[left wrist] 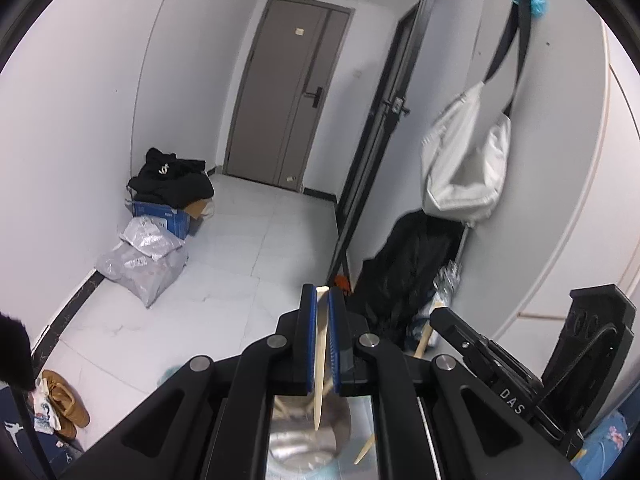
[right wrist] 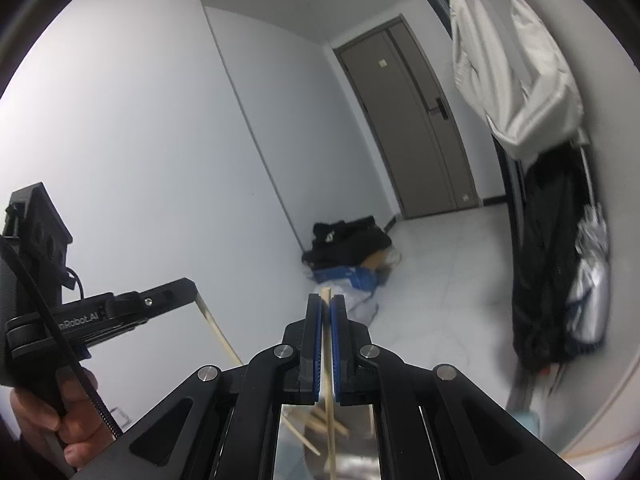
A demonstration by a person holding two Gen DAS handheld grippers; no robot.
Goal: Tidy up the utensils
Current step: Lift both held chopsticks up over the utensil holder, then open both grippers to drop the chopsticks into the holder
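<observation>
In the left wrist view my left gripper (left wrist: 323, 296) is shut on a pale wooden chopstick (left wrist: 320, 360) that stands upright between the blue pads. Its lower tip hangs over a shiny metal container (left wrist: 308, 444), which holds other chopsticks (left wrist: 365, 451). At the right of that view, the right gripper's (left wrist: 440, 316) chopstick (left wrist: 422, 342) slants down below it. In the right wrist view my right gripper (right wrist: 326, 304) is shut on its own chopstick (right wrist: 329, 408), above the same container (right wrist: 356, 460) with loose chopsticks (right wrist: 316, 426). The left gripper (right wrist: 188, 286) appears at the left with its chopstick (right wrist: 218, 330); a hand (right wrist: 48, 412) grips its handle.
Beyond lies a white tiled floor (left wrist: 248, 248) and a brown door (left wrist: 288, 88). A blue box with black clothes (left wrist: 168, 192) and grey parcel bags (left wrist: 144, 260) sit by the left wall. A white bag (left wrist: 468, 160) and a black garment (left wrist: 408, 264) hang at the right. Brown shoes (left wrist: 66, 404) lie lower left.
</observation>
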